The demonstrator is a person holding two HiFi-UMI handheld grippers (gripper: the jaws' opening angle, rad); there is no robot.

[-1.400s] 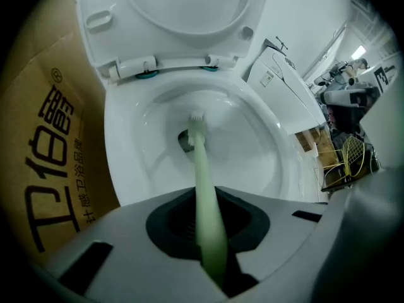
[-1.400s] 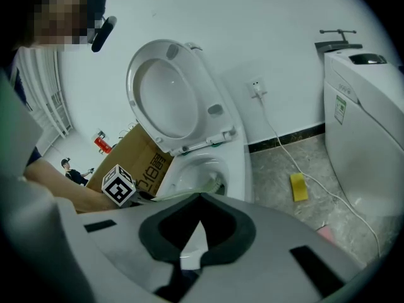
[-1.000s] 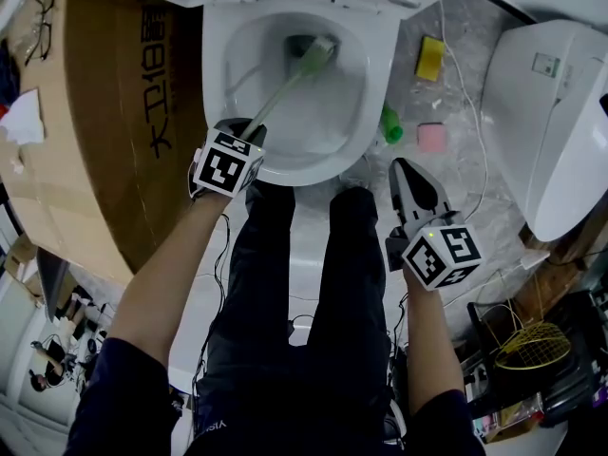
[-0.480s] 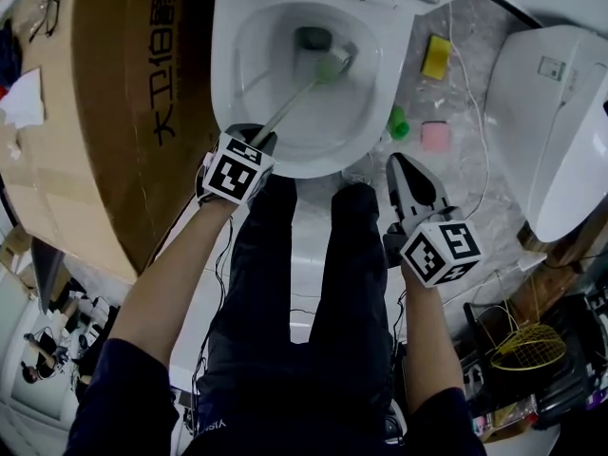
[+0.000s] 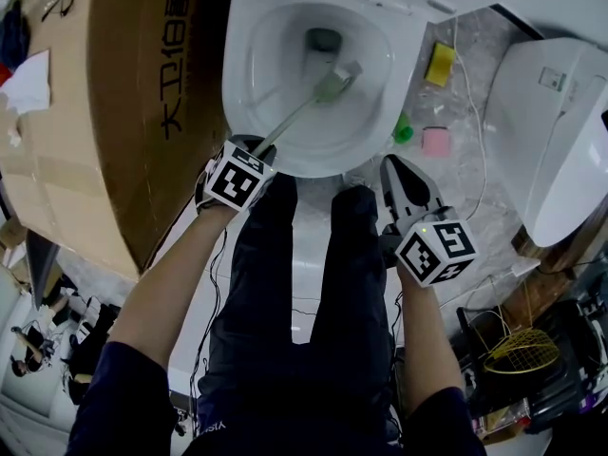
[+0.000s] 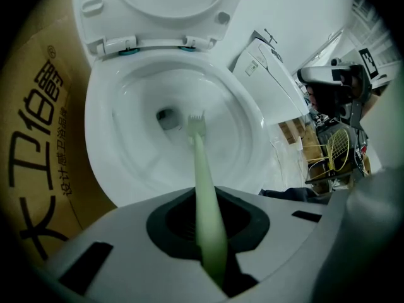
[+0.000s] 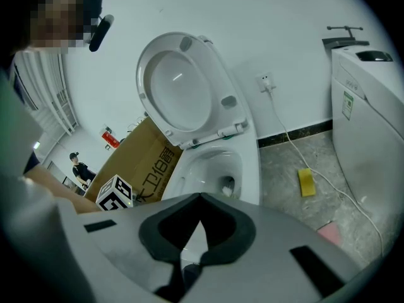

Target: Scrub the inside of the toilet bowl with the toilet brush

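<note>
The left gripper (image 5: pixel 253 148) has its fingers (image 6: pixel 170 223) clenched on the pale green handle of the toilet brush (image 5: pixel 296 110). The lower end of the handle is lost between the dark pads in the left gripper view, so how far it runs past them cannot be made out. The shaft slants up over the front rim of the toilet bowl (image 5: pixel 237 74) and the brush head sits low inside the bowl, just beside the dark drain opening (image 5: pixel 324 39) on its right-hand side. Whether the bristles press on the porcelain is hard to tell from either view.

The right gripper (image 5: pixel 398 167) hangs outside the bowl by the person's right leg, fingers (image 7: pixel 164 232) closed together with nothing between them.

The raised seat lid (image 6: pixel 170 5) is cut off at the top of the head view. A cardboard box (image 5: pixel 114 112) stands against the bowl's left side, its printed side only partly legible. On the floor to the right lie a yellow sponge (image 5: pixel 439 63) and a pink sponge (image 5: pixel 434 141). A small green object (image 5: pixel 403 129) beside the bowl cannot be identified. A white appliance (image 5: pixel 551 131) runs off the right edge
</note>
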